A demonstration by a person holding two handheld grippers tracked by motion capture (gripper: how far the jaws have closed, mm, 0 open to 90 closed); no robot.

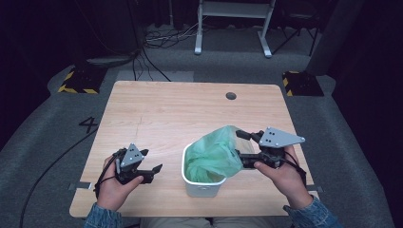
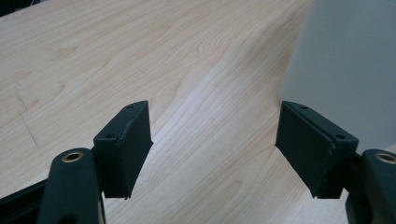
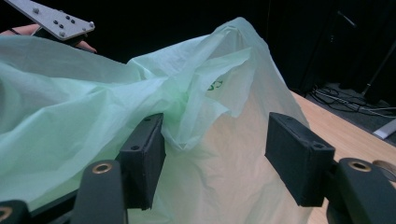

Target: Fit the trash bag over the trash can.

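Observation:
A white bin (image 1: 204, 187) stands near the front edge of the wooden table (image 1: 166, 109), with a pale green plastic bag (image 1: 214, 154) bunched up in it and rising over its right rim. My right gripper (image 1: 241, 146) is against the bag's right side. In the right gripper view its jaws (image 3: 217, 123) stand apart, with a loose fold of the bag (image 3: 201, 107) between them and brushing the left jaw; the pads do not press on it. My left gripper (image 1: 150, 160) is left of the bin, open and holding nothing (image 2: 215, 112), and the bin's white wall (image 2: 345, 70) is just beyond its right jaw.
The table has a round cable hole (image 1: 231, 96) at the back right. Bare wood (image 2: 140, 60) lies left of the bin and behind it. A white desk frame (image 1: 233, 23), floor cables (image 1: 161, 38) and striped yellow-black blocks (image 1: 78, 80) stand on the grey floor beyond.

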